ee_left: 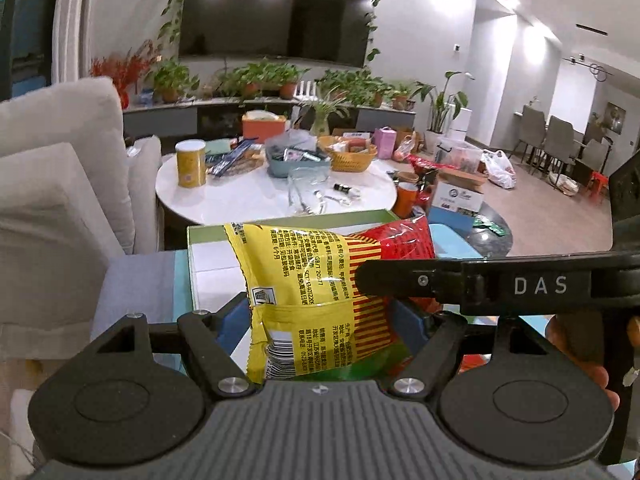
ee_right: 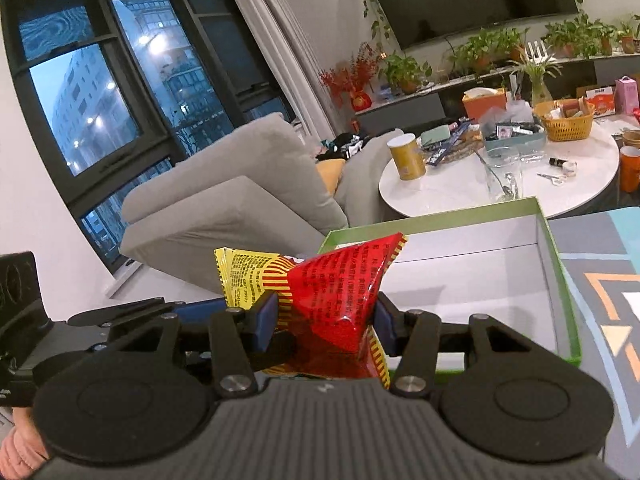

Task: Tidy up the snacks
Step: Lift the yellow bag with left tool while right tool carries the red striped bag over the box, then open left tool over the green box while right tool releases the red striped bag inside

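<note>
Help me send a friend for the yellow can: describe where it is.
Find the round white table beside the grey sofa. The yellow can stands upright near the table's sofa-side edge, the only tall cylinder there, apart from the baskets behind.

Both wrist cameras are sitting right behind their gripper fingers, looking forward and slightly down, very close to the snack bags. Left view is facing the TV wall (ee_left: 276, 16); right view is angling toward the window (ee_right: 100, 92). Both are sharing the green box (ee_left: 280, 220) (ee_right: 440, 216) and round table (ee_left: 248, 192) (ee_right: 580, 184).
</note>
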